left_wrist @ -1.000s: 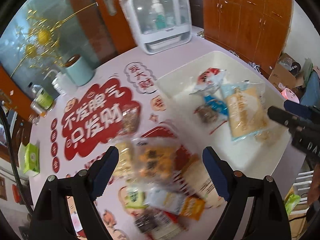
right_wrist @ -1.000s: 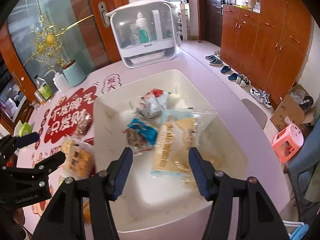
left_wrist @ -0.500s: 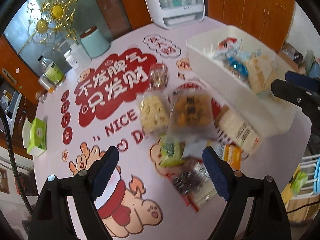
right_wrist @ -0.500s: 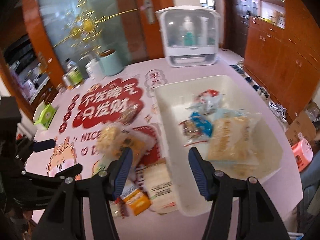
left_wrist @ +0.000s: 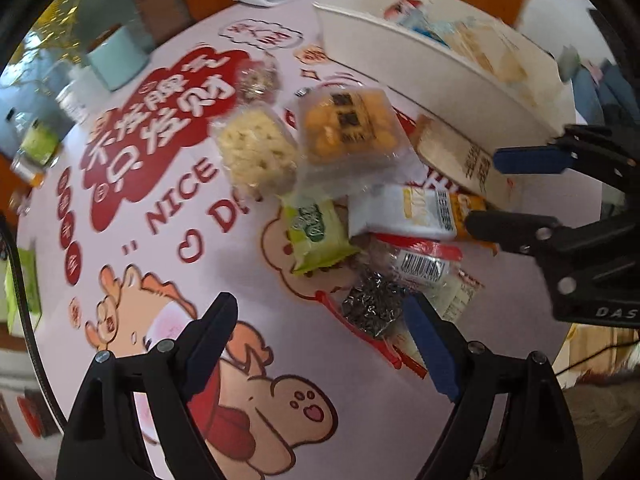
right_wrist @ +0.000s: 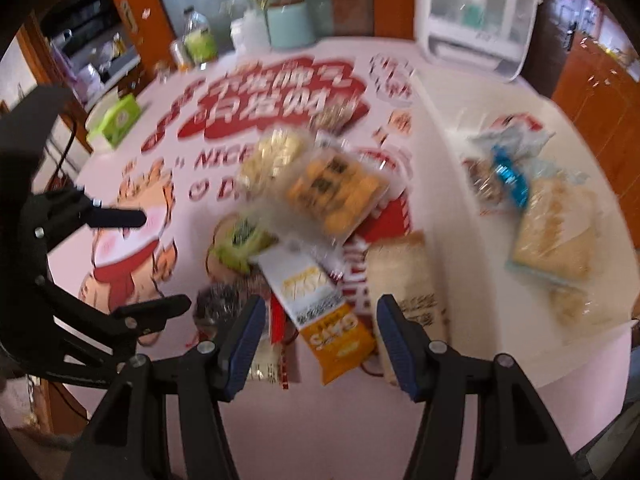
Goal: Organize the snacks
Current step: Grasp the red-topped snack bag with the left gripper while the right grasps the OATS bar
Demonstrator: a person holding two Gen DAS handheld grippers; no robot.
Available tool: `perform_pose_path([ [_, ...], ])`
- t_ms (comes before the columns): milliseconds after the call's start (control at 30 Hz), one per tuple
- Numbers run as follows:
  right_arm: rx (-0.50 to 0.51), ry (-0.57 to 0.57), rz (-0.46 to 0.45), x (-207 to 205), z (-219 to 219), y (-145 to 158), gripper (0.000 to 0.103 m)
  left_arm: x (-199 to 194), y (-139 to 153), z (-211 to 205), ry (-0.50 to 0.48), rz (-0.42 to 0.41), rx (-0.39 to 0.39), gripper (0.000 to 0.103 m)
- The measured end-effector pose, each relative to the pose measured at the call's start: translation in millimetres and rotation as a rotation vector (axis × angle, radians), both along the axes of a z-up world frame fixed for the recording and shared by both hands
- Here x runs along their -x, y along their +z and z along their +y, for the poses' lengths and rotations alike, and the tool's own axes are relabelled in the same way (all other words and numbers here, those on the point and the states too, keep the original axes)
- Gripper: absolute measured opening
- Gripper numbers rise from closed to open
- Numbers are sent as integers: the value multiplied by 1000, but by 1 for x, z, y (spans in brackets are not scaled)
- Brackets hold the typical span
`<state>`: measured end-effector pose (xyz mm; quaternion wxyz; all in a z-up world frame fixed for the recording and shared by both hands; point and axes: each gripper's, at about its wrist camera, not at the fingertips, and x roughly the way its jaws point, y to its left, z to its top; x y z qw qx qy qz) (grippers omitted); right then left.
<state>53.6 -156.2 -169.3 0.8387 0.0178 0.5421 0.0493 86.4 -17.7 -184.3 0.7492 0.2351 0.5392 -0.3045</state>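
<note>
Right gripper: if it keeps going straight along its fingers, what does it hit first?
Most likely the white-and-orange snack packet, which lies framed between the open fingers of the right gripper. The picture is blurred and depth is unclear, so the tan packet beside it could touch first.

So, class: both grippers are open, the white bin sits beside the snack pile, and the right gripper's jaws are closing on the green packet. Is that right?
Not quite. The right wrist view shows the right gripper lined up over the white-and-orange packet, not the green packet, which lies further left. Both grippers are open, left gripper included, and the white bin sits beside the pile.
</note>
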Motion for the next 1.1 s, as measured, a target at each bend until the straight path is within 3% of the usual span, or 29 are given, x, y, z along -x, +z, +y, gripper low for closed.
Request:
perform_pose_path([
  [200,2,25,69,-12,2,-35,59,-2,-30,-16,-85,49,-35,85],
  [467,-65,69,126,-27,-2,-61,58,-16,-45,-21,-75,165,35,85],
  [633,-107,96,131,-28,-2,-63,45,-21,-55,-17,-50,249,73,83],
  [733,-104,111,128,-26,0,-61,42,-20,-53,-16,-53,262,100,68],
  [767,-101,112,126,-25,1,-61,41,-18,-51,-16,-59,285,121,56],
  [867,-100,108,123,-25,1,-61,41,-12,-49,-18,-56,274,117,53],
  [967,-113,97,119,-25,0,-61,40,-2,-46,-22,-59,266,121,42],
  [1100,-125,89,108,-23,1,-56,40,9,-42,-27,-38,249,109,41],
])
